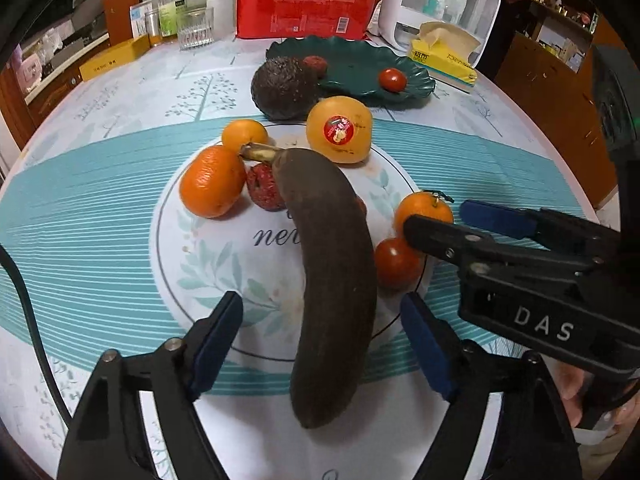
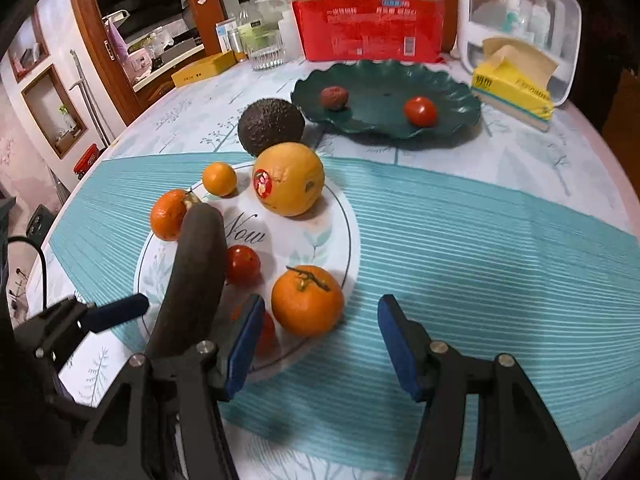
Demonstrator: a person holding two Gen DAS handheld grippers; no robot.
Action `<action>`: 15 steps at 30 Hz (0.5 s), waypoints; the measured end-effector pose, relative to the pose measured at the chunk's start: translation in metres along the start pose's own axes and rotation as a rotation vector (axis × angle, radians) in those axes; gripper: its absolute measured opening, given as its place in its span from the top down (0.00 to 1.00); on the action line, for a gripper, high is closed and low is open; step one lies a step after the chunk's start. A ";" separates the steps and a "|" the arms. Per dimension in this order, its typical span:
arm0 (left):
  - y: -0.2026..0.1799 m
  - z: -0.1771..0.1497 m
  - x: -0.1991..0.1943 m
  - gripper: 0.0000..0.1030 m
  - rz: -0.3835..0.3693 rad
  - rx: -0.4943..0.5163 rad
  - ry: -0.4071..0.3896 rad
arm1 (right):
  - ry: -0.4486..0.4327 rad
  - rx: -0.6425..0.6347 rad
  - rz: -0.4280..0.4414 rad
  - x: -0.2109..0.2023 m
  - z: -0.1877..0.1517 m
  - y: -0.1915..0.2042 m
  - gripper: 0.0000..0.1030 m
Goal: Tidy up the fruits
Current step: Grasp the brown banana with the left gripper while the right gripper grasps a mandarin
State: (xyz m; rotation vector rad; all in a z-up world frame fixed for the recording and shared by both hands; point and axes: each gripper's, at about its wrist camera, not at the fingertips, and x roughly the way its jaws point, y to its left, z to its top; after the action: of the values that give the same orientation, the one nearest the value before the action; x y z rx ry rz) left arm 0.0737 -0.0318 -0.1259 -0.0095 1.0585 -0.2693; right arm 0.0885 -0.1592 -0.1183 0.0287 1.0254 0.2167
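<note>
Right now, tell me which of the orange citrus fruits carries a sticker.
The largest, yellow-orange one, nearest the avocado. A round red sticker sits on its side. The three smaller, deeper-orange ones show bare peel; one keeps a green stem.

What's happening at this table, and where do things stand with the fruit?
A person is sorting fruit with two handheld grippers. The left gripper straddles a dark, overripe banana lying on the tablecloth, pads not yet touching it. The right gripper is open beside a stemmed tangerine, holding nothing. Only a tomato and a small wrinkled red fruit sit in the green dish; the avocado, a large stickered orange and the other fruit remain loose on the table.
</note>
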 end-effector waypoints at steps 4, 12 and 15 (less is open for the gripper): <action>0.000 0.002 0.005 0.43 -0.013 -0.010 -0.008 | -0.001 0.033 0.041 0.005 0.002 -0.006 0.50; -0.001 0.002 0.005 0.69 -0.049 -0.005 -0.015 | -0.003 0.034 0.083 0.005 0.002 -0.004 0.61; -0.001 -0.001 0.003 0.69 -0.045 0.004 -0.020 | -0.009 0.034 0.080 0.004 0.000 -0.004 0.62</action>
State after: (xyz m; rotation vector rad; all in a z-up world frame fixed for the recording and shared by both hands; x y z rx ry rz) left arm 0.0744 -0.0336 -0.1285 -0.0319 1.0392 -0.3114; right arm 0.0911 -0.1623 -0.1218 0.1014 1.0199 0.2717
